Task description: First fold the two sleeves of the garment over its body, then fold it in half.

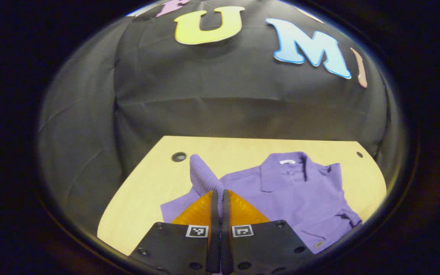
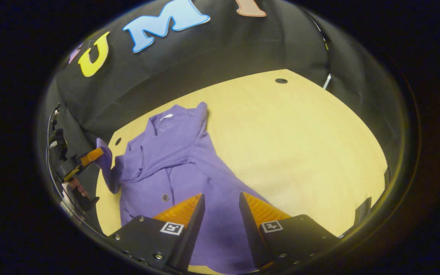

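A purple polo shirt (image 1: 300, 191) lies collar-away on the light wooden table (image 1: 151, 191). In the left gripper view my left gripper (image 1: 220, 193) is shut on the shirt's ribbed sleeve cuff (image 1: 201, 173), which stands up off the table just ahead of the fingertips. The right gripper view has that same gripper (image 2: 80, 162) at the far left, holding the lifted sleeve (image 2: 103, 156) beside the shirt (image 2: 174, 160). My right gripper (image 2: 222, 195) hangs open over the shirt's lower body, with only cloth showing between its fingers.
The table (image 2: 300, 145) stretches bare to the right of the shirt, with small round holes (image 2: 281, 80) near its far corners. Black cloth walls close the booth behind and at the sides. A hand (image 2: 75, 186) holds the left gripper at the table's left edge.
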`<state>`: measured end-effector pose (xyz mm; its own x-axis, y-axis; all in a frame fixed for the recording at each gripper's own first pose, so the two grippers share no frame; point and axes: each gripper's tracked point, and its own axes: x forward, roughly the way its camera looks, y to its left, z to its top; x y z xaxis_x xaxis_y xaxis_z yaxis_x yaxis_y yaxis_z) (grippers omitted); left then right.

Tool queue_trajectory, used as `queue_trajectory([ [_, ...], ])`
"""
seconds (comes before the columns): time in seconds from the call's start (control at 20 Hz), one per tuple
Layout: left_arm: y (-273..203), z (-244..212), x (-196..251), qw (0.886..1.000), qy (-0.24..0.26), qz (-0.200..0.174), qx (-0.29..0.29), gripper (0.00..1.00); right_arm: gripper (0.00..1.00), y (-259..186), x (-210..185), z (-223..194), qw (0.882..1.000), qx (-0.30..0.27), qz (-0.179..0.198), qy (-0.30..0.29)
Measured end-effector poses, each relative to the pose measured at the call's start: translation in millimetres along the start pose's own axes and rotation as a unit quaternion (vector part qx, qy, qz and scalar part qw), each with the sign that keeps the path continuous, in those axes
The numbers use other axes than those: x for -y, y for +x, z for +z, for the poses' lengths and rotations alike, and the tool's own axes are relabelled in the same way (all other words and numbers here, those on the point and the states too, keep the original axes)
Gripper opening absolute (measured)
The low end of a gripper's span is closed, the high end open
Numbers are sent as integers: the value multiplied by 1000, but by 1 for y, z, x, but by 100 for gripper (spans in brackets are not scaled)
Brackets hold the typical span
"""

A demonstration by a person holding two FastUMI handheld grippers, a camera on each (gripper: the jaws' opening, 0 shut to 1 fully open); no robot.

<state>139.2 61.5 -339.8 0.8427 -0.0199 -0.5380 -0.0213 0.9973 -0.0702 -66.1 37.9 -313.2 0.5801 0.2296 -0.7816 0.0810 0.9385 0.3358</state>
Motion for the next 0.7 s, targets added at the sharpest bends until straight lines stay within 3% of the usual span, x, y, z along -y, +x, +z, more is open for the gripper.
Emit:
queue_trajectory([
  [0.2, 16, 11, 85, 999, 19, -49, 1, 8, 59, -6, 36, 1, 999, 2, -14, 31],
  [0.7, 30, 1, 239, 991, 44, -128, -15, 8, 59, -16, 94, 10, 998, -3, -24, 54],
])
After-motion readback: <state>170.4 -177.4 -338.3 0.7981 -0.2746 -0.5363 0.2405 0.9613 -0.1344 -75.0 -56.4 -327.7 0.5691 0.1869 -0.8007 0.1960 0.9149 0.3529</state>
